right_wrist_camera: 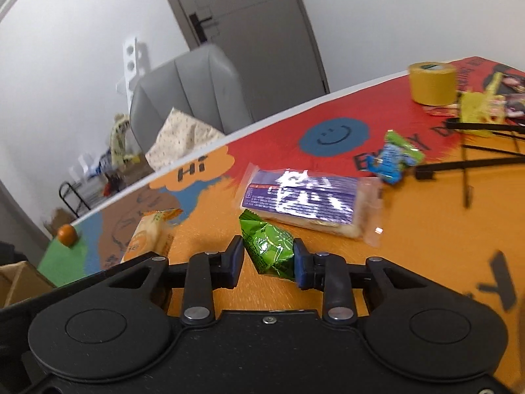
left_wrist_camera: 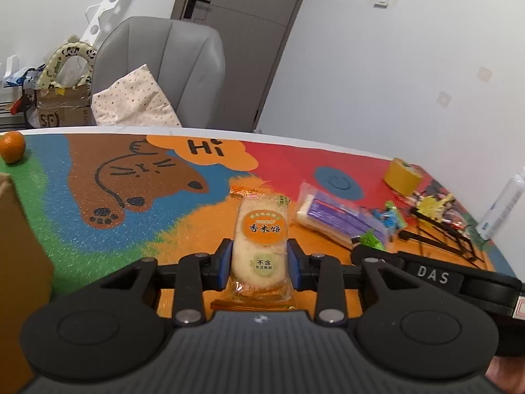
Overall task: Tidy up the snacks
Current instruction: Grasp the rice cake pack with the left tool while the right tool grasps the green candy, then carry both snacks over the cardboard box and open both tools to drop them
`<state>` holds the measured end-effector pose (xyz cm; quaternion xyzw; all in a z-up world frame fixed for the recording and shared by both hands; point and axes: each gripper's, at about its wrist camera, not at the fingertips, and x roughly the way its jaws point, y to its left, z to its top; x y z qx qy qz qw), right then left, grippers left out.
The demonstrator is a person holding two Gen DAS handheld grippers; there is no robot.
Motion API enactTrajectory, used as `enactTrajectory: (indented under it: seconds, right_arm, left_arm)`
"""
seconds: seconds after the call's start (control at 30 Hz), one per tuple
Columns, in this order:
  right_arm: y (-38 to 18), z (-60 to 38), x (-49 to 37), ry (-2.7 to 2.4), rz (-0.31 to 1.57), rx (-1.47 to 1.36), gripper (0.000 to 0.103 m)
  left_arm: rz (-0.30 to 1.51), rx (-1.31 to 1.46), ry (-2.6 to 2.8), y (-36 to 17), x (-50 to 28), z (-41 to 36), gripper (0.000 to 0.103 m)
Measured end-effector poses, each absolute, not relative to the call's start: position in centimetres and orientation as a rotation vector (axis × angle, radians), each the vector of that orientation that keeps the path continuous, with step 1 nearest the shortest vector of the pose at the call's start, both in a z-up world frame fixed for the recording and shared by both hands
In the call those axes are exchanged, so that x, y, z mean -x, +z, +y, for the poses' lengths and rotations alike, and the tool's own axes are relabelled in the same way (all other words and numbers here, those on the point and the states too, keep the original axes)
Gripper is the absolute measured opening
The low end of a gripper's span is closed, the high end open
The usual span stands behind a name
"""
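Sitting at the far left of the bench (left_wrist_camera: 295, 151), near its back edge, is a small orange fruit (left_wrist_camera: 12, 147), with the corner of a cardboard box (left_wrist_camera: 19, 246) just in front of it at the picture's edge. Next comes the left claw (left_wrist_camera: 260, 264), whose blue-padded fingers (left_wrist_camera: 225, 264) press against both long sides of a rice cracker packet (left_wrist_camera: 261, 239) with an orange label; the packet points away from the camera, its near end lying between the fingers. Whether it is lifted off the colourful mat (left_wrist_camera: 131, 180) or rests on it cannot be told. To the right of the packet lies a purple-wrapped snack bar (right_wrist_camera: 302, 197), flat on the mat. In front of that bar the right claw (right_wrist_camera: 269, 262) has a green candy wrapper (right_wrist_camera: 269, 249) between its fingers, narrowed so that both pads touch the crumpled foil. Further right, a small blue-and-green wrapped sweet (right_wrist_camera: 393, 157) lies near black cable ties (right_wrist_camera: 466, 164). Beyond those stands a roll of yellow tape (right_wrist_camera: 431, 82), and beside it a yellow wrapper (right_wrist_camera: 475, 106).
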<state>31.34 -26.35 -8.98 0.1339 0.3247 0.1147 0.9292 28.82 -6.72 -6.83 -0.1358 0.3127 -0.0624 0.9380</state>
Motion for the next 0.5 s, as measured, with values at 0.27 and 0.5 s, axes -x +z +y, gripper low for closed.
enactTrajectory:
  seconds: [0.27, 0.5]
  right_arm:
    - [-8.3, -26.9, -28.0, 0.249, 0.622, -0.359, 0.029]
    - [-6.6, -23.7, -25.6, 0.335, 0.574, -0.342, 0.029]
  left_arm:
    - [0.594, 0.266, -0.116, -4.4, -25.1, -5.3, 0.033]
    - [0.528, 0.284, -0.100, -2.0, -21.1, -2.9, 0.033]
